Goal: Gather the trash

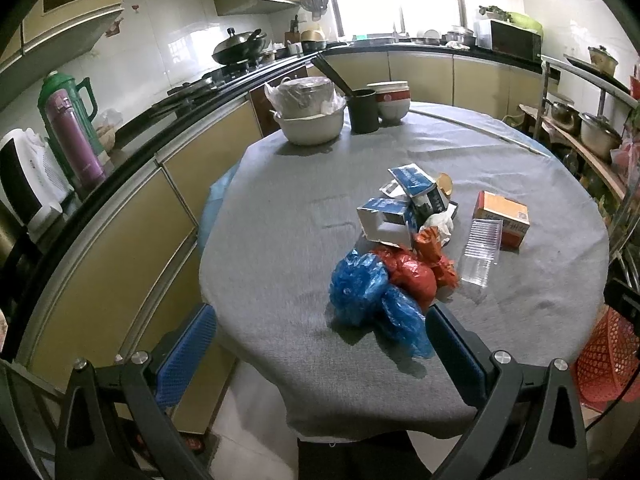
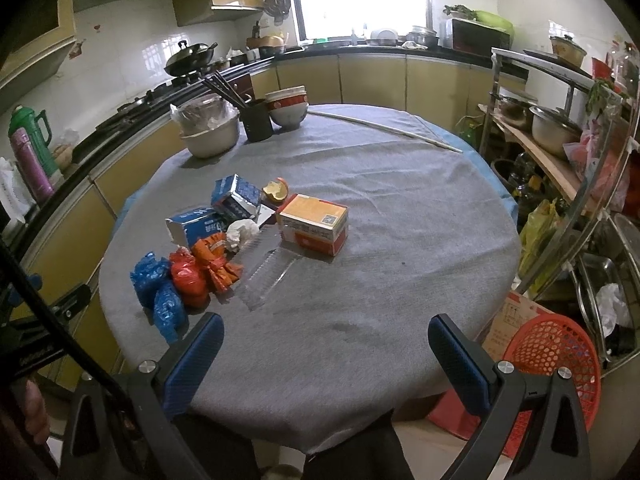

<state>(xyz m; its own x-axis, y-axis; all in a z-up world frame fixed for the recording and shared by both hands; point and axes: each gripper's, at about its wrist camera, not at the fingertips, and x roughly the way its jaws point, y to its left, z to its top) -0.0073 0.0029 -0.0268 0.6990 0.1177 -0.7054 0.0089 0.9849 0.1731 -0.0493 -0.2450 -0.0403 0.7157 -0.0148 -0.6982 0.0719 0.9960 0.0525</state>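
A pile of trash lies on the grey-clothed round table point(image 1: 288, 220): crumpled blue plastic bags point(image 1: 372, 300), red bags point(image 1: 412, 272), blue-and-white cartons point(image 1: 400, 208), white tissue point(image 1: 440, 222), an orange box point(image 1: 502, 216) and a clear plastic tray point(image 1: 480, 252). The same pile shows in the right wrist view, with blue bags point(image 2: 158, 288), orange box point(image 2: 316, 224) and clear tray point(image 2: 268, 272). My left gripper point(image 1: 320, 344) is open, just short of the blue bags. My right gripper point(image 2: 326, 354) is open and empty over the table's near edge.
A red mesh basket point(image 2: 556, 364) stands on the floor to the right of the table, by a cardboard box point(image 2: 516, 320). Bowls point(image 1: 312, 120), a black chopstick holder point(image 1: 363, 110) and stacked bowls point(image 1: 390, 100) sit at the table's far side. Kitchen counter runs left; metal shelves right.
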